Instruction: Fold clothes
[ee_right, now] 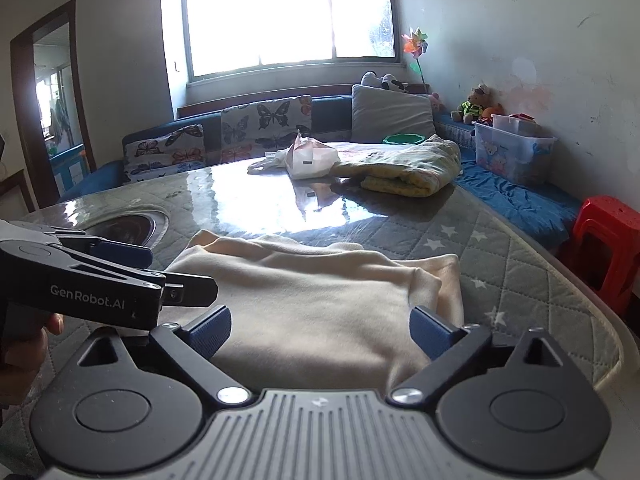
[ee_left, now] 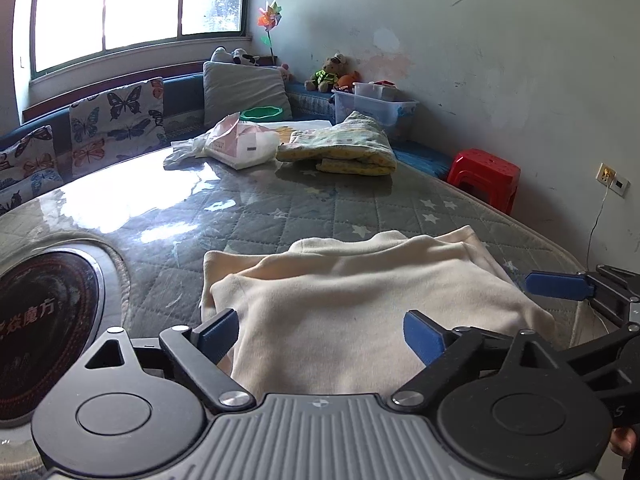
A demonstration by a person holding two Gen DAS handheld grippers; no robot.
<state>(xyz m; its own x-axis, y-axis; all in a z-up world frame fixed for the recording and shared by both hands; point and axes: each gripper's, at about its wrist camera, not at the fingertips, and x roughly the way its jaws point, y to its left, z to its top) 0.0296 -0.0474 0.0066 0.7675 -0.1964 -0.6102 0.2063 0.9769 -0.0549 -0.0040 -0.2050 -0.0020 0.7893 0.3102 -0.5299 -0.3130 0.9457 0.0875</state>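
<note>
Quilted table (ee_left: 304,208) under you, cream garment (ee_left: 344,312) folded at its near edge. Left gripper (ee_left: 320,334) and right gripper (ee_right: 320,330) both gape wide, empty. It's soft, light, floppy; pinch a layered corner.

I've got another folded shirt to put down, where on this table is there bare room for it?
The widest bare patch is mid-table, between the cream garment in front and the white bag and folded floral blanket at the back. A narrower starred strip runs right of the garment. It is crowded along the far edge, and the round burner takes the left.
</note>
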